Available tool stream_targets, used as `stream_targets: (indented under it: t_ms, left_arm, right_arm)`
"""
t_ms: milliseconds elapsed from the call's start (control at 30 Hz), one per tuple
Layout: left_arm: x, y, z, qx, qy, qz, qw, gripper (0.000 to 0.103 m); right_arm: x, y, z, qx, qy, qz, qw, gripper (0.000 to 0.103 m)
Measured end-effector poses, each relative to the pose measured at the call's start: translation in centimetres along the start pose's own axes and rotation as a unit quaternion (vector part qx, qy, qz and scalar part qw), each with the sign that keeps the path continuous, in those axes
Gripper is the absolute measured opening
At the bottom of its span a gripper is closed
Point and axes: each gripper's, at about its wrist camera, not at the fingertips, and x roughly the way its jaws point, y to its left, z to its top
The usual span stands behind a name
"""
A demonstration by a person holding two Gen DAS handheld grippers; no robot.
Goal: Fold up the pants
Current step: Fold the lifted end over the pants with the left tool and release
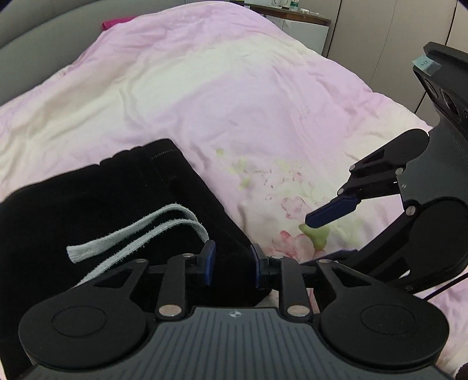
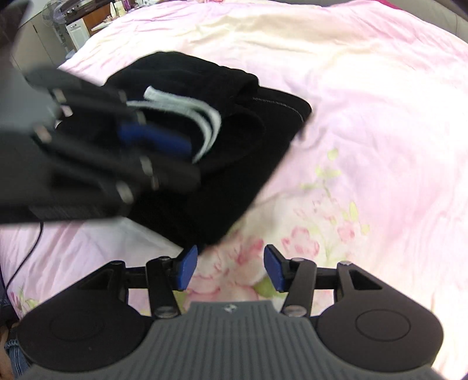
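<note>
The black pants point(image 1: 117, 210) lie folded into a compact bundle on the pink bed cover, with pale drawstrings point(image 1: 140, 231) draped on top. My left gripper point(image 1: 233, 264) is open, its pads straddling the bundle's near right corner. In the right wrist view the pants point(image 2: 222, 152) lie ahead to the left, and the left gripper point(image 2: 163, 140) shows over them, blurred. My right gripper point(image 2: 231, 267) is open and empty over the floral cover, just off the pants' near edge. It also shows in the left wrist view point(image 1: 330, 212) at the right.
A pink floral bed cover point(image 1: 219, 102) fills both views. A grey headboard point(image 1: 35, 26) curves at the far left. A desk with small items point(image 1: 292, 14) and pale cabinets stand beyond the bed. A fan and shelf point(image 2: 67, 20) show at top left.
</note>
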Motion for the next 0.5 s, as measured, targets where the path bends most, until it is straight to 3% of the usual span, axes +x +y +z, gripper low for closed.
stream_targets:
  t_ms: [33,133,200,333,500]
  left_arm:
    - [-0.2,0.4,-0.1,-0.012,-0.003,-0.018,0.9998,0.043]
    - [-2.2,1.4,0.0,-0.043,-0.015,-0.083,0.9955,0.056]
    - [-4.0,1.7,0.0,-0.035,-0.030,-0.094,0.9945,0.062]
    - [-7.5,4.1,-1.2,-0.019,-0.042,-0.060,0.9971,0.062]
    - [-10.1,10.6,-4.6,-0.033,-0.021,0.043,0.9983,0.064]
  right_arm:
    - [-0.1,0.0,-0.8,0.000,0.004,-0.007,1.000,0.048]
    - [0.7,0.0,-1.1,0.002,0.009,-0.021,1.000,0.048]
    - [0.3,-0.5,-1.1,0.020,0.004,-0.018,1.000,0.048]
    - [-2.3,-1.8,0.0,0.072,-0.028,0.006,0.997,0.048]
    - [-3.1,-1.7,2.6,0.145,-0.071,0.053,0.985,0.048]
